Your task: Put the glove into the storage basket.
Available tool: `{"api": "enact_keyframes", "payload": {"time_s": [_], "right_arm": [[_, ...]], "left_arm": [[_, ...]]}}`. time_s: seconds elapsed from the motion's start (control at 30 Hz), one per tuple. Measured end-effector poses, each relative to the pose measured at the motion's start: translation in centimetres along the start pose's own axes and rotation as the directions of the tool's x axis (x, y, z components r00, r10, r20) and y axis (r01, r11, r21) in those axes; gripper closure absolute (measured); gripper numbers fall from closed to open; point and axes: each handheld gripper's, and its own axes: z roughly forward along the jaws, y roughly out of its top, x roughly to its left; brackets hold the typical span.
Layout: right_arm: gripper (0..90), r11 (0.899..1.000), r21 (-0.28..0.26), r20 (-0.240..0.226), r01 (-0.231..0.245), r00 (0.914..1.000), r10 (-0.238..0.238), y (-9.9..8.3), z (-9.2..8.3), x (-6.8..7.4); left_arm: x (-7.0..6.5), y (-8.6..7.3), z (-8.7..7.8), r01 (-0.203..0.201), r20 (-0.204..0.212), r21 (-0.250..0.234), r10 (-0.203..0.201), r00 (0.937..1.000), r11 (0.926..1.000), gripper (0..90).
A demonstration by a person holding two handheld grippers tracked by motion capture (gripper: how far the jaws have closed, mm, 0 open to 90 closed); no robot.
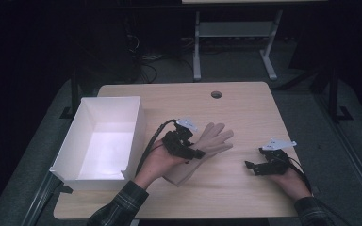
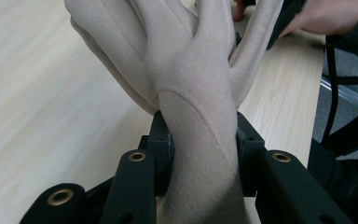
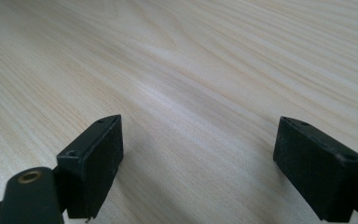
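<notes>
So the work in hand looks like moving the beige glove (image 1: 206, 147) off the desk (image 1: 245, 113), most likely into the white box (image 1: 104, 141) that stands open at the desk's left side, and it is only partly done. The grasp is made: in the left gripper view the left gripper (image 2: 204, 144) has its jaws closed part-way on the glove's wrist end, the pads pressing the fabric from both sides so that it bunches between them. In the high view the left gripper (image 1: 185, 143) sits over the cuff end, and the glove's fingers fan out to the right, near the desk's middle; whether they rest on the wood or hang just above it I cannot tell. The right gripper (image 1: 257, 167) rests near the desk's right edge, well apart from the glove, and the right gripper view shows its jaws wide apart with nothing but bare wood between them. The box looks empty. What is left, by my judgement, is to carry the glove leftward over the box wall and release it inside.
</notes>
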Motion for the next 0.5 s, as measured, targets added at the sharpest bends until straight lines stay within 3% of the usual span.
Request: {"api": "enact_keyframes", "payload": {"time_s": [0.23, 0.5], "right_arm": [[15.5, 1.000, 0.004, -0.001, -0.003, 1.0000, 0.003, 0.0, 0.0, 0.0], [15.5, 1.000, 0.004, -0.001, -0.002, 1.0000, 0.002, 0.0, 0.0, 0.0]], "left_arm": [[1.0, 1.0, -4.2, 0.014, -0.046, -0.035, -0.016, 0.9988, 0.9993, 66.7], [2.4, 1.0, -7.9, 0.031, -0.092, -0.067, -0.037, 0.9951, 0.9973, 66.7]]}}
